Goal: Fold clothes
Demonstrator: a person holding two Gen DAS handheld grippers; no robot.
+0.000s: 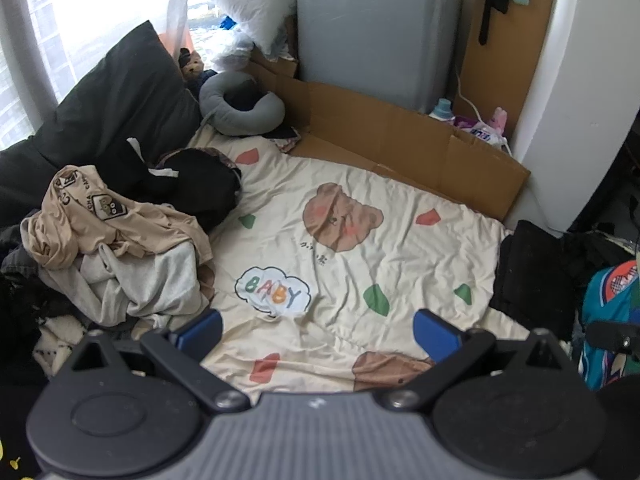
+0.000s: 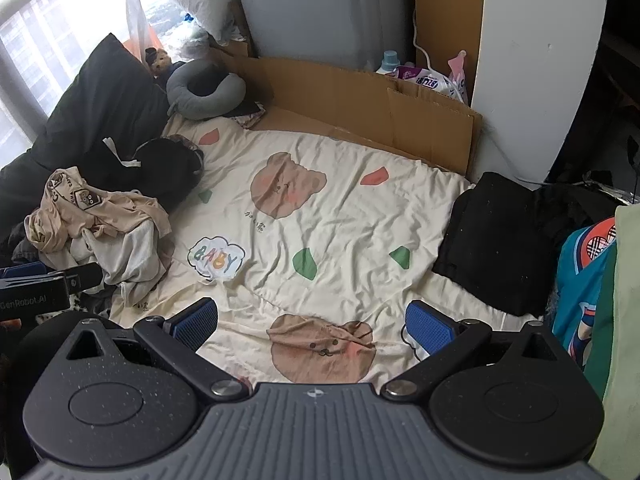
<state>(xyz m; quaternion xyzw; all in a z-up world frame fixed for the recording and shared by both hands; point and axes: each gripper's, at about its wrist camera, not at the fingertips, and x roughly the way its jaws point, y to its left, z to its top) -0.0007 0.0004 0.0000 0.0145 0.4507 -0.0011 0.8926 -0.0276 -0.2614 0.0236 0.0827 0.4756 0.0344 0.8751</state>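
Two handheld grippers hang over a bed spread with a cream bear-print blanket [image 2: 340, 216], both with jaws wide apart and holding nothing. The left gripper [image 1: 316, 330] and the right gripper [image 2: 310, 322] face the bare middle of the blanket. A heap of crumpled clothes [image 1: 120, 248] sits at the left edge: a tan printed shirt on top, a pale grey garment under it, dark pieces behind. At the right edge lies a black garment [image 2: 496, 240], flat and squared off like something already folded.

By this reading, the work stands between garments, with one piece apparently laid aside, the pile still loose and the centre free as a folding surface. The next move likely calls for reaching left, pinching the tan shirt at a shoulder or hem, and drawing it onto the open blanket without dragging the grey piece along.

A flattened cardboard sheet [image 2: 360, 96] lines the far side; behind it stand a blue-capped bottle [image 2: 389, 62] and a printed plastic pack [image 2: 436, 80]. Whether any box holds them cannot be told.
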